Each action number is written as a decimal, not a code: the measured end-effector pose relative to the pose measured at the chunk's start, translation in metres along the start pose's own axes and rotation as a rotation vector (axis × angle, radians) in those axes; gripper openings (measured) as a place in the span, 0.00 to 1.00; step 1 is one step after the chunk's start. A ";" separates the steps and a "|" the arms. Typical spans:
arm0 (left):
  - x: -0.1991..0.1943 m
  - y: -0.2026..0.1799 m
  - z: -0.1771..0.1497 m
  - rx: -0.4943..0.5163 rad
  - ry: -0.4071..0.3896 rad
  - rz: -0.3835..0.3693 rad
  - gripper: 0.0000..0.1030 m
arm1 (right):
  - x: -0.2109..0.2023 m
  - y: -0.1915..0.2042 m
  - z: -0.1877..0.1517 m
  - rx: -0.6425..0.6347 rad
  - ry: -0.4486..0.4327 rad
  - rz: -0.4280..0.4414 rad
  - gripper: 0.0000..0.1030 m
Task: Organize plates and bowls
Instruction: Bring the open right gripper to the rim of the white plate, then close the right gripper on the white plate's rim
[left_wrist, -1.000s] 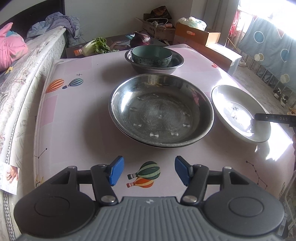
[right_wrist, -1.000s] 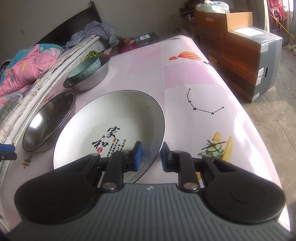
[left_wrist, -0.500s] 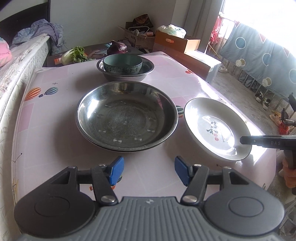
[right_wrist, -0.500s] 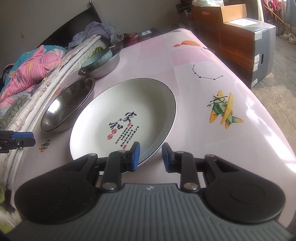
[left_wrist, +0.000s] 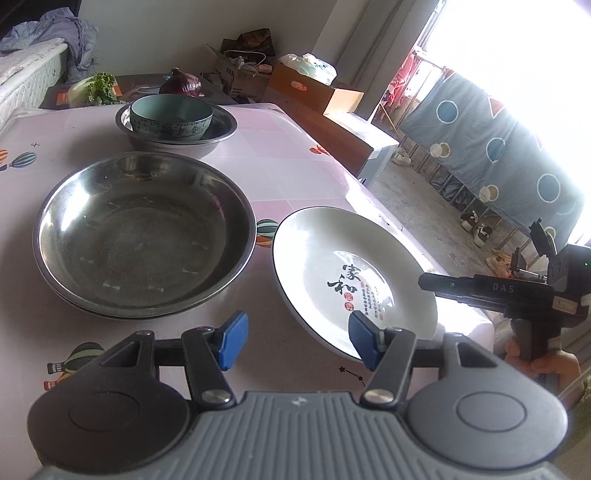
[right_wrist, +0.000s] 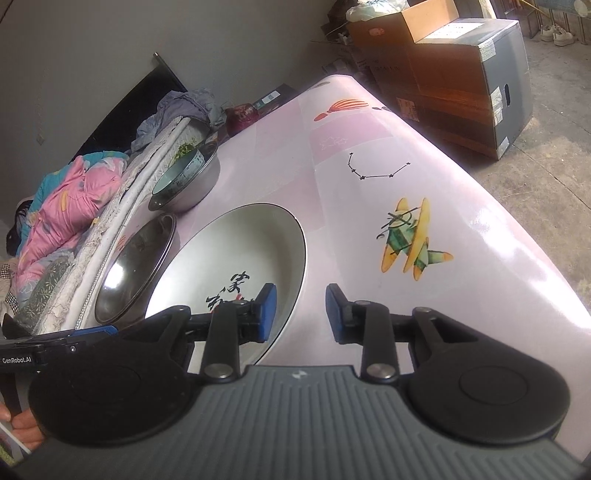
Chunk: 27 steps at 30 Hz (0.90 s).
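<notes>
A white plate (left_wrist: 352, 275) with black calligraphy lies flat on the pink table (left_wrist: 288, 166), near its right front edge and just beside a large steel basin (left_wrist: 144, 236). The right gripper (right_wrist: 297, 312), which half a second ago had its jaws narrowed around the plate's near rim, now has them spread wide; one blue pad hangs over the inside of the plate, the other over bare cloth, and neither grips anything. This suggests the plate has just been let go in its new spot, so this placement looks finished.

The left gripper (left_wrist: 295, 339) hovers low over the front of the table, jaws wide and empty, and has swung right to face the plate. Farther back, a teal bowl (left_wrist: 171, 116) sits nested inside a smaller steel bowl (left_wrist: 218, 134).
</notes>
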<state>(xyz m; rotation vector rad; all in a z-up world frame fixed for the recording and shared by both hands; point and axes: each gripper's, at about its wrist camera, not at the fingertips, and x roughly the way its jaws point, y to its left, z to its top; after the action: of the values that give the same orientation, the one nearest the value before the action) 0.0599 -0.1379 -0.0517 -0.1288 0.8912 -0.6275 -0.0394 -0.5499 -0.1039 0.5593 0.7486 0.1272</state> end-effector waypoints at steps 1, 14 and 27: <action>0.003 -0.001 0.002 -0.005 0.004 0.000 0.60 | 0.004 -0.003 0.003 0.013 -0.003 0.004 0.28; 0.043 -0.011 0.011 -0.011 0.084 0.013 0.39 | 0.051 -0.007 0.029 0.023 0.038 0.070 0.29; 0.038 -0.006 0.008 -0.013 0.125 0.029 0.32 | 0.050 0.015 0.019 -0.009 0.086 0.083 0.35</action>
<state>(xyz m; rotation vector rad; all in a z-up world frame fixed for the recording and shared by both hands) 0.0805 -0.1654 -0.0699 -0.0887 1.0157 -0.6073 0.0113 -0.5302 -0.1158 0.5792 0.8082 0.2324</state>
